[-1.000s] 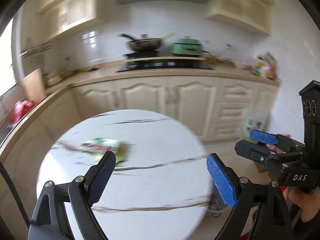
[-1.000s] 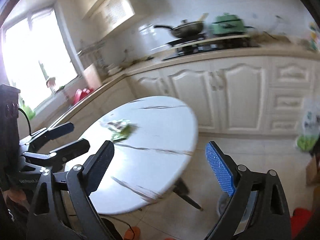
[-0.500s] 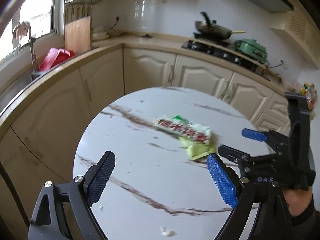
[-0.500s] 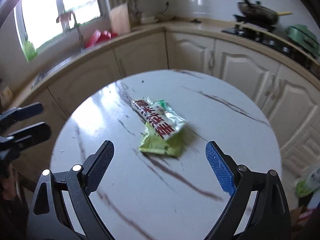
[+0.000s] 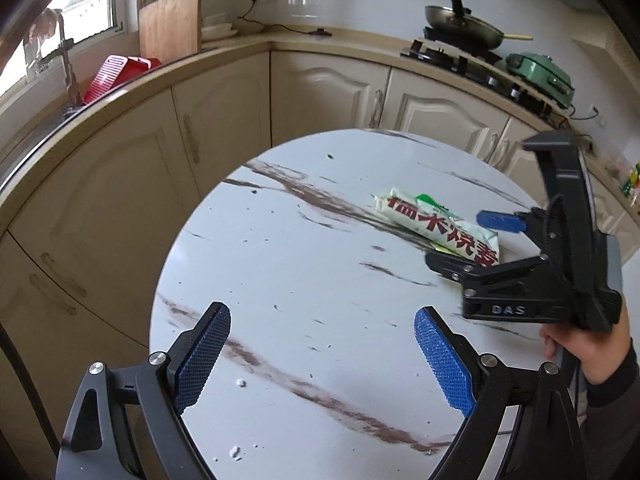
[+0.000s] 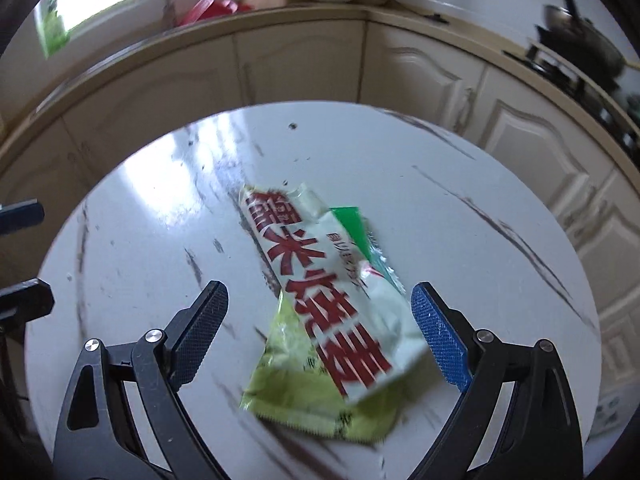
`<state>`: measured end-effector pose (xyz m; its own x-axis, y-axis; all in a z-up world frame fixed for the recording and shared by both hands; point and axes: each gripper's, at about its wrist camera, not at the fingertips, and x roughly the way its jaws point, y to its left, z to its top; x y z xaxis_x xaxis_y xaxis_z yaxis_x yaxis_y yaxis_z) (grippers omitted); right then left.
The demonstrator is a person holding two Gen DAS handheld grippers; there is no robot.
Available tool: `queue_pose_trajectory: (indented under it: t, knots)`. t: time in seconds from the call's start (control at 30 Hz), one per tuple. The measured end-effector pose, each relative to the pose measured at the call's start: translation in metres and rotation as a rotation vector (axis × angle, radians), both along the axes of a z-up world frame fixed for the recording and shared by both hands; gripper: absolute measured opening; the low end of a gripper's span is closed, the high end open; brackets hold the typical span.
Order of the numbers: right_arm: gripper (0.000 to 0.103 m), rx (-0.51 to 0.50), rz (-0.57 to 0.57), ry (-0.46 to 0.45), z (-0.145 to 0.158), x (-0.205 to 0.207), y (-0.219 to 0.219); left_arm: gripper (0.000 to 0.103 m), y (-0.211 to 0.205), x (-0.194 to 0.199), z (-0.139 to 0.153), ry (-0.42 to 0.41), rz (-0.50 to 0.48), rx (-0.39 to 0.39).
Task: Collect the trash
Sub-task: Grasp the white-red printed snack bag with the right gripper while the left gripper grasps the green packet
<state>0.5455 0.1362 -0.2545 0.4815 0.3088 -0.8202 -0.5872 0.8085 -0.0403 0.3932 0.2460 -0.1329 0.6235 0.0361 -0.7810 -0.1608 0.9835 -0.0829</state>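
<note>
Claws first: the right claw (image 6: 318, 340) stood spread wide, its jaws to either side of the white wrapper (image 6: 320, 284) with red characters, pinching nothing; the spread looked chosen so the flat packet could be taken across its width. From the left wrist view the right claw (image 5: 460, 240) hung just at the near end of that wrapper (image 5: 436, 226), with the person's hand (image 5: 580, 344) gripping the handle below. The left claw (image 5: 322, 354) was equally spread and empty, over bare marble toward the near edge of the bench (image 5: 280, 260), well apart from the trash, probably kept back as a spare while the right one did the picking. The white wrapper lay toward the right-hand side of the round bench top, partly on top of a yellow-green wrapper (image 6: 296, 396), so lifting the upper one might drag or leave the lower. Much of that green packet was covered, and a greener strip (image 6: 352, 228) beside the white one could have been a third piece or part of the same; I could not tell. Whether the jaws touched the bench was unclear. A few white crumbs (image 5: 236, 452) sat by the near edge. Beyond, the stove with its pan (image 5: 464, 30) was blurred in the right view.
</note>
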Motion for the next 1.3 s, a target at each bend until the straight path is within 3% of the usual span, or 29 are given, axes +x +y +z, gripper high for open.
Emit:
queue_pose_trajectory:
  t: [0.2, 0.27, 0.33, 0.37, 0.47, 0.67, 0.93, 1.07, 1.3]
  knots:
    - [0.091, -0.012, 0.059, 0.01, -0.007, 0.004, 0.001, 0.091, -0.011, 0.018, -0.005, 0.018, 0.006, 0.003]
    - [0.08, -0.037, 0.054, -0.001, -0.006, 0.001, 0.0, 0.091, -0.018, 0.018, -0.008, 0.022, 0.007, 0.008]
    - [0.06, 0.013, 0.025, 0.024, 0.0, 0.001, -0.013, 0.091, -0.025, 0.021, -0.007, 0.026, -0.005, 0.016]
    - [0.06, 0.059, 0.013, 0.048, 0.002, 0.002, -0.022, 0.091, -0.029, 0.023, -0.006, 0.025, -0.009, 0.023]
    - [0.059, 0.036, -0.001, 0.065, 0.003, -0.007, -0.034, 0.091, -0.036, 0.025, -0.004, 0.021, -0.018, 0.024]
    - [0.057, 0.248, 0.004, 0.181, 0.01, -0.045, -0.077, 0.091, -0.063, 0.022, -0.002, 0.025, -0.049, 0.037]
    - [0.057, 0.266, 0.058, 0.163, 0.01, -0.134, -0.082, 0.091, -0.087, 0.008, -0.009, 0.045, -0.039, 0.002]
    - [0.056, 0.177, -0.002, 0.105, 0.011, -0.161, -0.099, 0.091, -0.098, 0.002, -0.01, 0.043, -0.031, 0.032]
    - [0.057, 0.189, -0.163, 0.063, 0.016, -0.17, -0.162, 0.091, -0.126, 0.031, -0.027, 0.002, -0.069, 0.112]
